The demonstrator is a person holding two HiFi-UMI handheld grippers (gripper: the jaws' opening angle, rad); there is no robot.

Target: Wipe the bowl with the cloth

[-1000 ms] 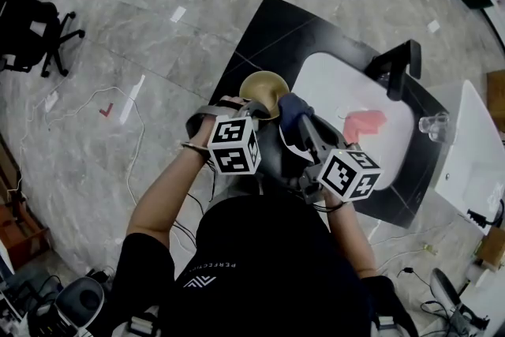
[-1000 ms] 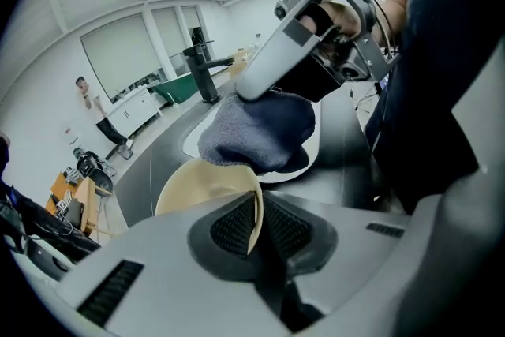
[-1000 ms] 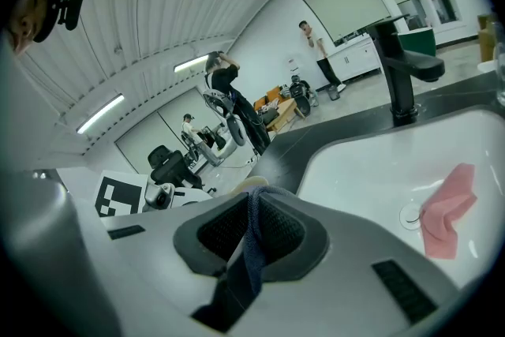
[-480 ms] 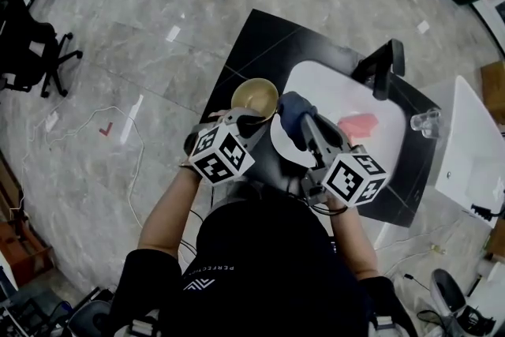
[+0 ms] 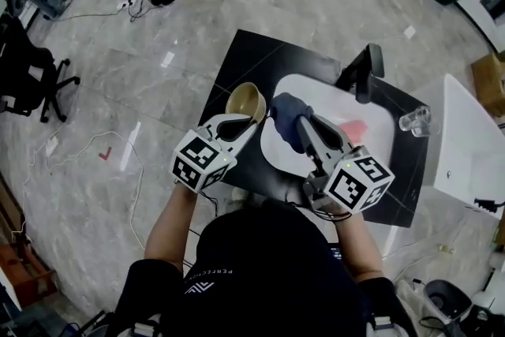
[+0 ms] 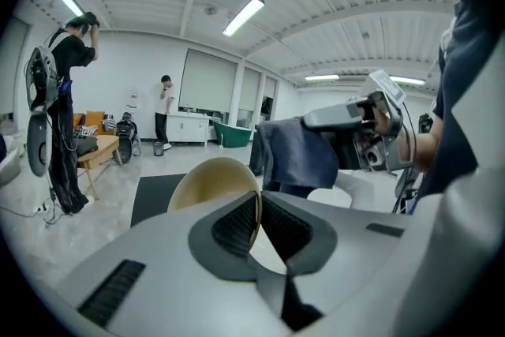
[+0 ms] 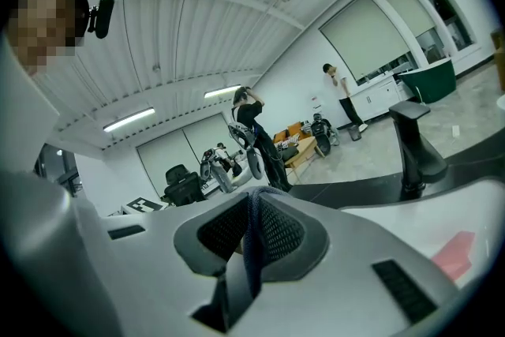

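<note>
Left gripper (image 6: 256, 226): jaws nearly closed, pinching rim of tan bowl (image 5: 245, 100); bowl held tilted over black mat (image 5: 254, 63)
Right gripper (image 7: 252, 231): jaws clamped on dark blue cloth (image 5: 289, 119), just beside bowl
Bowl likely rigid, light, smooth; may slip at thin rim pinch
Cloth soft, limp; grip bunched fold

left tongs (image 6: 256, 211) are covering the lower part of the tan round bowl (image 6: 213, 179). right tongs (image 7: 252, 223) are hiding most of the dark blue cloth (image 7: 249, 256), only a thin fold showing. head view: right tongs are blocking part of the flat pink piece (image 5: 355, 127), too small to identify.
</note>
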